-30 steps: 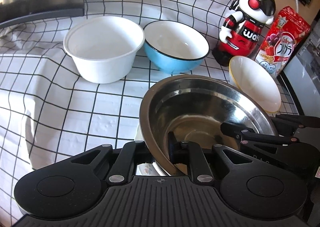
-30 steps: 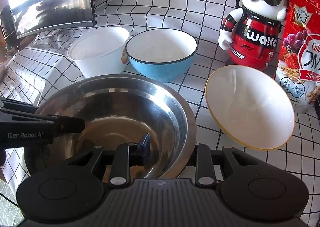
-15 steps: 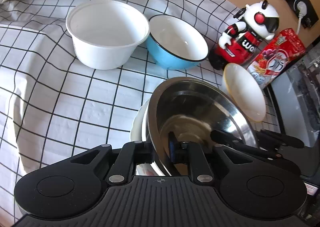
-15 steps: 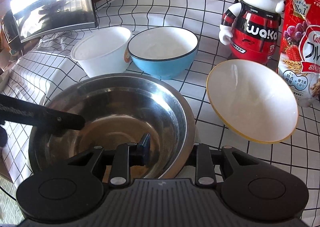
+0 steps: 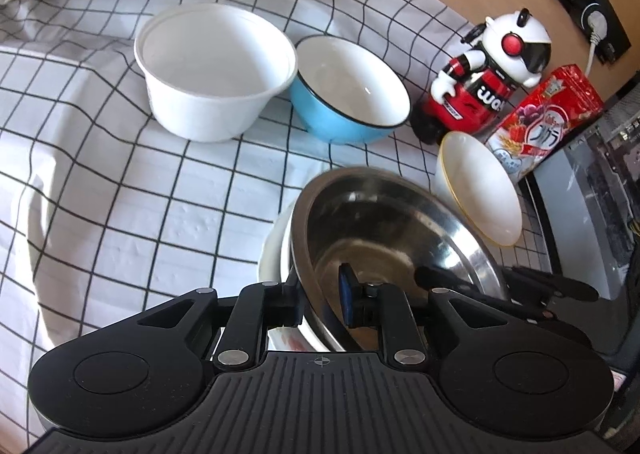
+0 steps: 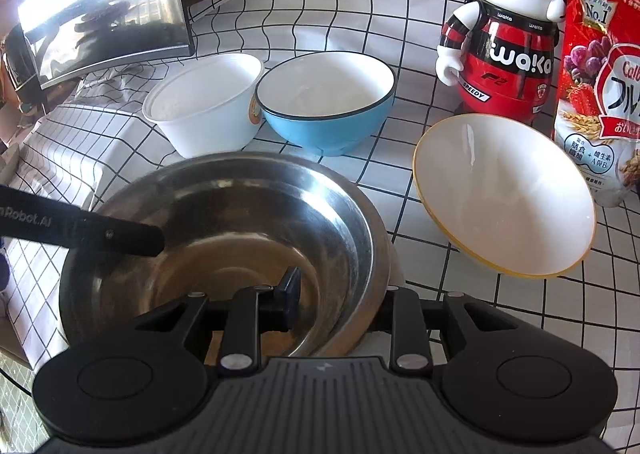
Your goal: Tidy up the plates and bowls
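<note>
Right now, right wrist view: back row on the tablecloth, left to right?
White tub → blue bowl → robot figure → red cereal bag.

Left tool (image 5: pixel 320 300) loosening, right tool (image 6: pixel 340 294) clamped

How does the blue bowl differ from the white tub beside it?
The blue bowl has a blue outside and a dark rim; the white tub is white all over. The bowl's wall curves; the tub's is straighter. Both stand upright, look empty, and sit side by side on the checked cloth.
</note>
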{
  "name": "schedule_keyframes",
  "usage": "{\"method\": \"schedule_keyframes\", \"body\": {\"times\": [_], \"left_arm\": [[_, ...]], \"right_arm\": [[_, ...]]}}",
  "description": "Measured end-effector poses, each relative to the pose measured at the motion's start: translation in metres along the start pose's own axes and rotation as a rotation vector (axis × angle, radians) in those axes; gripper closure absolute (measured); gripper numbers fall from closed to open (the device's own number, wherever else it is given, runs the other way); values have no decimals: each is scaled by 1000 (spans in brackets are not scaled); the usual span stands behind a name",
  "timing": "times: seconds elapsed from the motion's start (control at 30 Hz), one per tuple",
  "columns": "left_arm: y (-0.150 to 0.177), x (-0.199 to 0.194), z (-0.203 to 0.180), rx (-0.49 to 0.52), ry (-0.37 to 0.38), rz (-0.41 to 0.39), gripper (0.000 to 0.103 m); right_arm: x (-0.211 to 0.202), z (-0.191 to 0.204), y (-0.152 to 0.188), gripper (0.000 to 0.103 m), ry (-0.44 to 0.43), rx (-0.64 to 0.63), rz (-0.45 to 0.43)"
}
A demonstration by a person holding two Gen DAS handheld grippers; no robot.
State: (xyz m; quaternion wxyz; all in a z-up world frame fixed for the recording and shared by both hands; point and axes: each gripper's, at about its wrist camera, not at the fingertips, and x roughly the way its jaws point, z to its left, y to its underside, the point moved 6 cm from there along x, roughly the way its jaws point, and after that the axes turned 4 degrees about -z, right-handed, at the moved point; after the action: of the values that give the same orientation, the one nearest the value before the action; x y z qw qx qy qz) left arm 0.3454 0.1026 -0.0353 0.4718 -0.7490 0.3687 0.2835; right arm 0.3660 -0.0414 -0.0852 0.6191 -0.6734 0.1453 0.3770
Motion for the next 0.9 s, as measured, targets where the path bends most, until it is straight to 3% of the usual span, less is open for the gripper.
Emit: {"method": "schedule_keyframes", "body": {"times": [0.63, 0.9], "left_arm": [[-2, 0, -1, 13, -24, -12, 83], [-7, -12, -3, 64, -69, -48, 81]], "right_arm": [[1, -2, -1, 75, -7, 25, -4], [3, -1, -1, 75, -1, 10, -5]]}}
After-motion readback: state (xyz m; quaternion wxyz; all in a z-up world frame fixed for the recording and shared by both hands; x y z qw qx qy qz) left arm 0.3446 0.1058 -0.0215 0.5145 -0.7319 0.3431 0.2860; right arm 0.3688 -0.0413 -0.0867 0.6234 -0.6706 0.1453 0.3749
